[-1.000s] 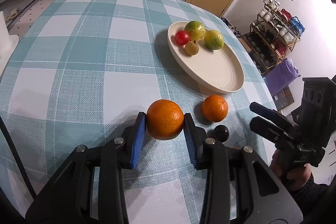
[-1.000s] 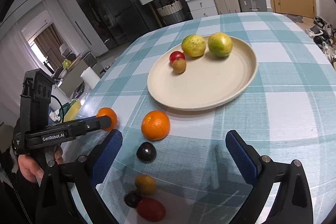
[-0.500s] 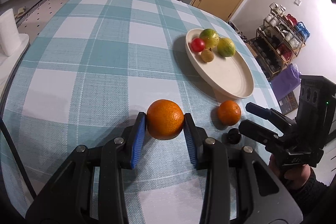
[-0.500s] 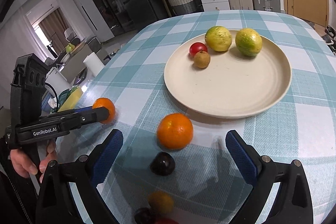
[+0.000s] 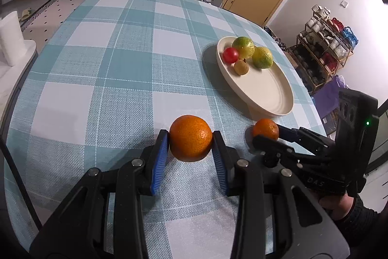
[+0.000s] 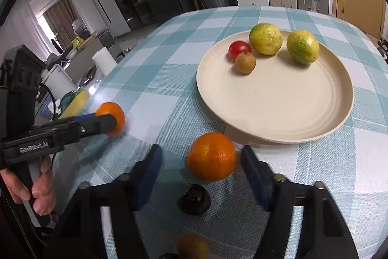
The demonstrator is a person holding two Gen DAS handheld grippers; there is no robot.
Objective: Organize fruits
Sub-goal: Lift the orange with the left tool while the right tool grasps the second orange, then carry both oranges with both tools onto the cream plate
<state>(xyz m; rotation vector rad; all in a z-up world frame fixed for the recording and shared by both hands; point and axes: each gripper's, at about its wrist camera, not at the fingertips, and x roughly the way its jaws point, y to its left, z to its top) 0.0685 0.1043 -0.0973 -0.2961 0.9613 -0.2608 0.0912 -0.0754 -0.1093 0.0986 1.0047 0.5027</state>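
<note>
An orange (image 5: pixel 190 138) is clamped between the blue pads of the left gripper (image 5: pixel 190 152), its pebbled skin bright and evenly coloured, with a small dimple on the side facing the camera. It is held above the checked tablecloth (image 5: pixel 116 79), near the table's front edge. A second orange (image 6: pixel 211 156), rounder and slightly mottled at the top, is bracketed by the right gripper (image 6: pixel 201 170), whose jaws are spread, with a gap visible on each side of the fruit; this orange is seen resting on the cloth just in front of the cream plate (image 6: pixel 291 118). On the plate's far side are grouped two yellow-green citrus fruits (image 6: pixel 266 38) (image 6: pixel 302 47), a red tomato-like fruit (image 6: pixel 239 49) and a small brown fruit (image 6: pixel 245 62). A dark, glossy fruit (image 6: pixel 194 199) is seen on the cloth beneath the right gripper, and a blurred yellow-brown fruit (image 6: pixel 192 246) lies nearer the camera.
</note>
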